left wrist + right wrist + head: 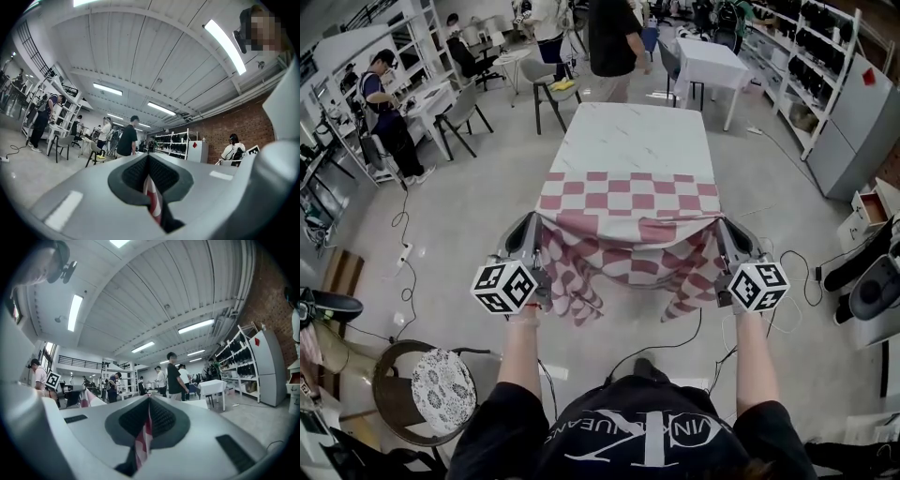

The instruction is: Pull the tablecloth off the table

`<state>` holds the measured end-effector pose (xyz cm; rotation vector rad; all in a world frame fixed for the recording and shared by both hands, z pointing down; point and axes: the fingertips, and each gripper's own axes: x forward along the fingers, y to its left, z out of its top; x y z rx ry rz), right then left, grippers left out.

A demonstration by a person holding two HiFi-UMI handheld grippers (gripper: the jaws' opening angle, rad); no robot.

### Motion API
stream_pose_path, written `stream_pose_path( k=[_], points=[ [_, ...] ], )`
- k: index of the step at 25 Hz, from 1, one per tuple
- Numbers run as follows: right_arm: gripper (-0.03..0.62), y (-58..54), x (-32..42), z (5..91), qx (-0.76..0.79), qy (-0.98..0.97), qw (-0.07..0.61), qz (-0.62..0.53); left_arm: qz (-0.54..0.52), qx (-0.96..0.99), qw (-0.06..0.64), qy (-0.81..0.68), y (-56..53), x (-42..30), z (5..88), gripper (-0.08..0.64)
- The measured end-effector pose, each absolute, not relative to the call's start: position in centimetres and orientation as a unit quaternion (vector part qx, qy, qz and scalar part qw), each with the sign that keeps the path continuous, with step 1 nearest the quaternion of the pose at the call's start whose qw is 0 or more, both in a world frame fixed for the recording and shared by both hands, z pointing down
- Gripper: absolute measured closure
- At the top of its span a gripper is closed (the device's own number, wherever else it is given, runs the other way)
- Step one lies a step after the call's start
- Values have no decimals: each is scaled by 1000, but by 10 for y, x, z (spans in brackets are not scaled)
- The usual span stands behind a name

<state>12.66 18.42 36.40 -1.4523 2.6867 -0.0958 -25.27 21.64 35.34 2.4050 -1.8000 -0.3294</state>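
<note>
The left gripper [533, 225] has its fingers pressed together on the near left corner of the red-and-white checked tablecloth [628, 199]; the right gripper [720, 225] pinches the near right corner the same way; the cloth covers only the near part of the white surface [633, 131]; its front hangs bunched between the two grippers.

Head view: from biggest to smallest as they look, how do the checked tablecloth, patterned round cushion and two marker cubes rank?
1. checked tablecloth
2. patterned round cushion
3. left marker cube and right marker cube: alike, unranked
The cubes are nearer the camera, so they look inflated.
</note>
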Motion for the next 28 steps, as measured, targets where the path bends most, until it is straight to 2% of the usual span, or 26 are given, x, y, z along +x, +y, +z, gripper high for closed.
stream_pose_path(
  k=[18,28],
  points=[
    [581,265,122,350,-489,867,85,-42,-111,802,69,-582,294,-261,356,551],
    [581,284,129,385,-493,859,98,-98,-97,798,104,-585,314,-259,394,552]
  ],
)
